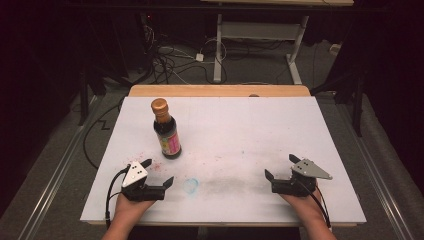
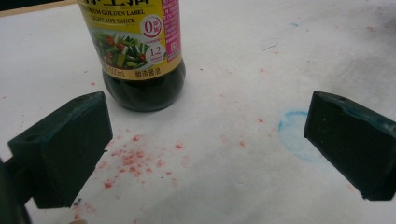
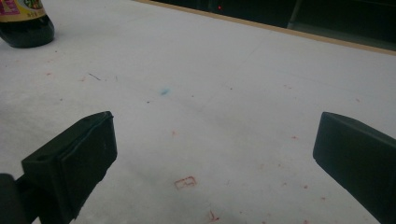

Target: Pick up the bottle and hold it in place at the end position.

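Note:
A dark soy sauce bottle point(image 1: 166, 130) with a gold cap and a yellow-and-pink label stands upright on the white board point(image 1: 240, 135), left of centre. In the left gripper view the soy sauce bottle point(image 2: 140, 60) rises just beyond the jaws, which stand wide apart with nothing between them. My left gripper point(image 1: 158, 173) rests open near the board's front left, a short way in front of the bottle. My right gripper point(image 1: 281, 167) lies open at the front right, far from the bottle, jaws empty. The soy sauce bottle point(image 3: 23, 23) sits at the top left of the right gripper view.
A faint blue ring mark point(image 1: 191, 185) and red specks stain the board near the left gripper. A wooden table edge point(image 1: 220, 90) runs behind the board. Cables point(image 1: 170, 60) and a desk frame point(image 1: 260, 45) lie on the floor beyond.

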Demonstrator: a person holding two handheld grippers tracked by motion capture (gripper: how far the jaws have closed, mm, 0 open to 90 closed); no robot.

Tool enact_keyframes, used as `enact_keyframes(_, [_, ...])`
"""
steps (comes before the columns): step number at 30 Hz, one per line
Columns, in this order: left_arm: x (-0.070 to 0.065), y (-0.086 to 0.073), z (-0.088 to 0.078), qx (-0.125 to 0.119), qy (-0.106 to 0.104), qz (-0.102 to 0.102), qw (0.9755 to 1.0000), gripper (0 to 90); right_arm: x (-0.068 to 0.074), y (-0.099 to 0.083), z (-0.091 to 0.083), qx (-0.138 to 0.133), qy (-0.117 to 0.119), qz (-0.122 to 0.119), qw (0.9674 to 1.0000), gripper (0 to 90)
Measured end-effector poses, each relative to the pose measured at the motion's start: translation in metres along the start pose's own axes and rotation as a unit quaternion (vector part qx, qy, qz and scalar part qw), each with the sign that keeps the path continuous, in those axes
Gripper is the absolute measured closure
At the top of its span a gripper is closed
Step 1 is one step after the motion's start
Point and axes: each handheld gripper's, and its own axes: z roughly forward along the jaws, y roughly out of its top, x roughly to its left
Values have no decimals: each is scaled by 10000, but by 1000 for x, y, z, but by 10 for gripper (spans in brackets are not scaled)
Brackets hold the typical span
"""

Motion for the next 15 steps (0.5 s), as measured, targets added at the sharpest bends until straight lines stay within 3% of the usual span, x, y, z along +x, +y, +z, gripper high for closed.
enact_keyframes(4, [0, 0, 0, -34, -1, -19, 10000, 5, 0, 0, -1, -43, -28, 0, 10000, 2])
enact_keyframes(9, [-2, -2, 1, 31, -13, 133, 9999, 5, -2, 1, 0, 6, -114, 119, 9999, 2])
enact_keyframes(15, [-1, -1, 0, 0, 12, 96, 10000, 5, -3, 3, -5, -73, -114, 156, 9998, 1])
